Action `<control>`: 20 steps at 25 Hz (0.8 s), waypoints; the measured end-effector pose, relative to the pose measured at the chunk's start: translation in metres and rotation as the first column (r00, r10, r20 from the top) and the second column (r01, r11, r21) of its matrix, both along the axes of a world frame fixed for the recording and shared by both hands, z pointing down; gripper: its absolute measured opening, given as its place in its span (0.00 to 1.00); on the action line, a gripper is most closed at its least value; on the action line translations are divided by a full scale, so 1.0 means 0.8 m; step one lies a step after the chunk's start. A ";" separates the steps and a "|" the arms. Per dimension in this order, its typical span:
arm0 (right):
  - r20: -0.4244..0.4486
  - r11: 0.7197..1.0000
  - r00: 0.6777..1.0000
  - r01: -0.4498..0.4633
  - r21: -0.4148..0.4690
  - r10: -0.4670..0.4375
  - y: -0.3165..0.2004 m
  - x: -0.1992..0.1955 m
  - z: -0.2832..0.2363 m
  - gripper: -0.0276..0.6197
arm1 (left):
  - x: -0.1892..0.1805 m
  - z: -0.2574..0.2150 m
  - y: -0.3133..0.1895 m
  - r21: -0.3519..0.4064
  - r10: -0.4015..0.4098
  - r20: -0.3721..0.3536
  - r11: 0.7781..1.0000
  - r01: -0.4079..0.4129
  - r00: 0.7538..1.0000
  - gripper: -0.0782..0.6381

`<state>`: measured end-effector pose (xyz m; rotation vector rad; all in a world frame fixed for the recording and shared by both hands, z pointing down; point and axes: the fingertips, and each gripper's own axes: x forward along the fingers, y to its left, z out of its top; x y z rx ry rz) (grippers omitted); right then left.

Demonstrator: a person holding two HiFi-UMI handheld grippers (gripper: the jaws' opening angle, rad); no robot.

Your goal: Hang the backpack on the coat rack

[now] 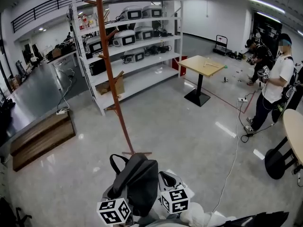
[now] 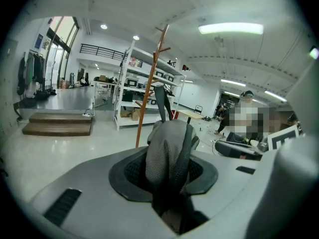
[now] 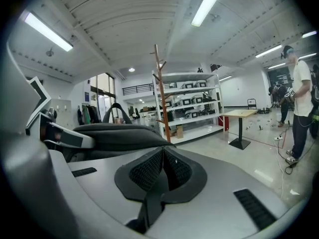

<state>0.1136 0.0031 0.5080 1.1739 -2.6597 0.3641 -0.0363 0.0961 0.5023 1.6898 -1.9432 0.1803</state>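
Note:
A dark grey backpack hangs between my two grippers at the bottom of the head view, its top handle loop up at the left. My left gripper is shut on a padded grey mesh shoulder strap. My right gripper is shut on a thin dark strap, with the backpack's body just to its left. The tall brown wooden coat rack stands on the floor ahead, and its base is just beyond the backpack. The pegs near its top are bare.
White shelving with boxes and devices stands behind the rack. A square wooden table is at the back right. A person stands at the right beside a round table. A cable trails over the floor. Wooden steps lie at the left.

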 end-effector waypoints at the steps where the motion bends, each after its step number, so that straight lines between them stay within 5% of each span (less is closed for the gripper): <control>1: 0.002 1.000 1.000 -0.002 0.000 0.002 -0.003 0.000 0.001 0.06 | -0.001 -0.004 -0.005 0.014 -0.001 0.001 1.000 0.001 1.000 0.27; 9: 0.003 1.000 1.000 -0.027 -0.002 0.027 -0.030 0.002 0.011 0.06 | -0.016 -0.013 -0.035 0.075 -0.014 0.053 0.997 0.010 0.999 0.27; 20: -0.001 1.000 1.000 -0.031 0.000 0.031 -0.061 -0.017 0.019 0.06 | -0.038 0.006 -0.064 0.046 -0.027 0.030 0.999 0.026 0.999 0.27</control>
